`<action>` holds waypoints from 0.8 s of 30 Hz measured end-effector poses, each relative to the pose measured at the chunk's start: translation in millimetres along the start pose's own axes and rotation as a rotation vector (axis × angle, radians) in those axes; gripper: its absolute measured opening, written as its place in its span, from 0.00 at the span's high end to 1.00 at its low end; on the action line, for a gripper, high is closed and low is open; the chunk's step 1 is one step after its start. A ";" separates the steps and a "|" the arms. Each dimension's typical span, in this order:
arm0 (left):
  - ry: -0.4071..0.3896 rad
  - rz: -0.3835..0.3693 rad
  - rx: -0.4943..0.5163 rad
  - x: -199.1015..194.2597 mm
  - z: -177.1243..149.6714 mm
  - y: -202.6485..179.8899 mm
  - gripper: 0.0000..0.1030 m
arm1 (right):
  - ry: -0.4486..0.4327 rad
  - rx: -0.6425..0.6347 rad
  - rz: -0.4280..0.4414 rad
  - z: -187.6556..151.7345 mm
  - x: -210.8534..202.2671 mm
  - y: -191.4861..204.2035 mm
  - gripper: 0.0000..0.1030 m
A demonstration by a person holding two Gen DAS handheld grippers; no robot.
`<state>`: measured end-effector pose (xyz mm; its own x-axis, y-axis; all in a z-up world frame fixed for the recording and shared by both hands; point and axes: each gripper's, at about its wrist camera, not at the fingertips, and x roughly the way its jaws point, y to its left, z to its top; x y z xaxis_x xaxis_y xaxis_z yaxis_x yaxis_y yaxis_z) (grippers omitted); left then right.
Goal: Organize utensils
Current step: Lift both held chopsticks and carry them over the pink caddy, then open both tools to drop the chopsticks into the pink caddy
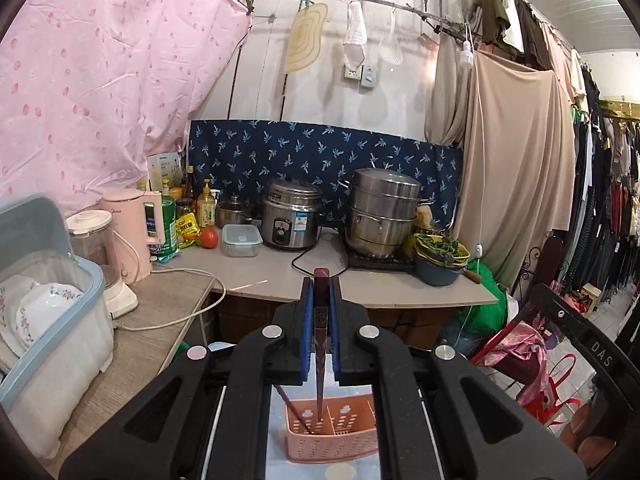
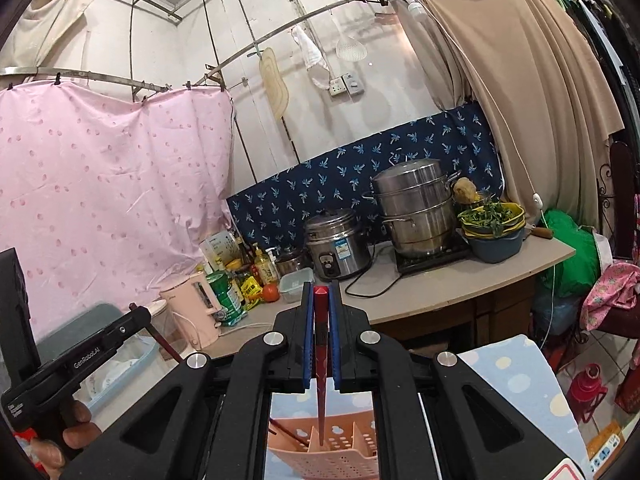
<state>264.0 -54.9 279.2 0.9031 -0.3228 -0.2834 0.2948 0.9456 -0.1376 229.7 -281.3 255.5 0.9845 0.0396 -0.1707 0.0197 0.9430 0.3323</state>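
Jaws on your left gripper [image 1: 321, 322] are closed on a dark chopstick [image 1: 320, 344], blue pads flat against both sides, its square top poking out above the fingers and its tip down inside the left compartment of the pink holder [image 1: 332, 432]. Your right gripper [image 2: 321, 334] pinches a red chopstick [image 2: 321, 360] the same way, held near upright, with the tip reaching into the same pink holder [image 2: 328, 452] at its left section beside a divider. One more chopstick [image 1: 292, 410] already leans tilted in that left compartment, just beside the one you hold in the left.

From the right wrist you see your left hand [image 2: 76, 432] wrapped around the left tool's handle, low at the left edge, so both grippers sit close together over the holder. It stands on a pale blue dotted cloth [image 2: 516, 380], whose right edge drops off toward the tiled floor.

To your left, a blue-rimmed dish bin [image 1: 60, 320] with plates crowds the near desk [image 1: 160, 312], next to a blender [image 1: 100, 256] and a pink kettle [image 1: 132, 232]. Farther back on the desk stand a rice cooker [image 1: 292, 216] and a stacked steamer pot [image 1: 384, 212], with bare surface in front of them.
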 end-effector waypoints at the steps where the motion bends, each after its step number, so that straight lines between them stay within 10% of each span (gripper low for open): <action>1: 0.004 0.004 0.000 6.1 -0.3 0.2 0.93 | 0.007 -0.005 -0.004 -2.0 7.7 0.0 0.93; 19: 0.174 0.002 -0.044 78.9 -59.5 15.2 0.92 | 0.200 0.016 -0.090 -76.8 81.2 -35.6 0.87; 24: 0.152 0.021 -0.068 70.2 -61.1 21.2 0.60 | 0.162 0.023 -0.105 -68.6 65.4 -40.1 0.66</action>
<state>314.5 -60.0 198.4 0.8498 -0.3102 -0.4262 0.2496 0.9489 -0.1930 281.4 -293.8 167.3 0.9362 -0.0039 -0.3515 0.1261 0.9371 0.3255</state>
